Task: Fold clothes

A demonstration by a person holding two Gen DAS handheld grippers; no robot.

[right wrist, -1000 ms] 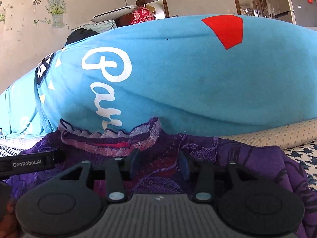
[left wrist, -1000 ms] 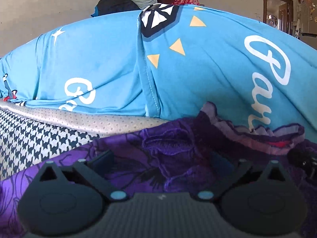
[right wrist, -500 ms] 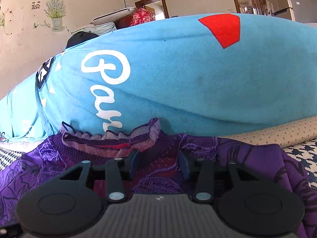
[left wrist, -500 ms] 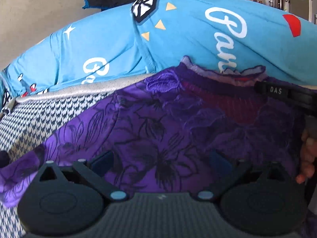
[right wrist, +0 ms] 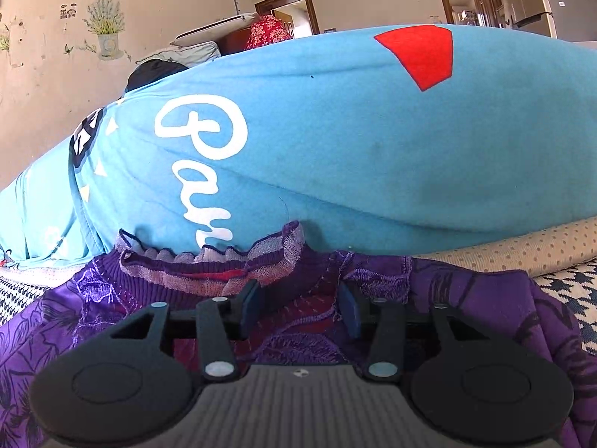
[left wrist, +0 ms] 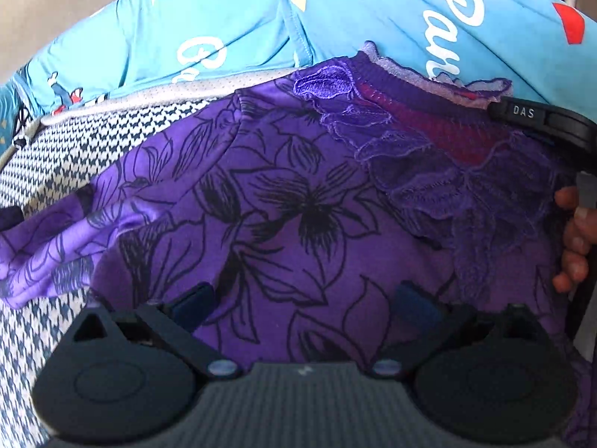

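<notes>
Both grippers low over the purple floral top

At frame bottom, the left gripper [left wrist: 302,308] is spread wide, holding nothing above the purple floral top [left wrist: 283,201]; the right gripper [right wrist: 300,308] is half-closed astride the red neck fabric, grip uncertain. Behind, upper frame, a blue printed garment [right wrist: 335,142].

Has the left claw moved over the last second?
Yes. The left claw has pulled back and up from the blue pillow, now showing far more of the purple top.
</notes>
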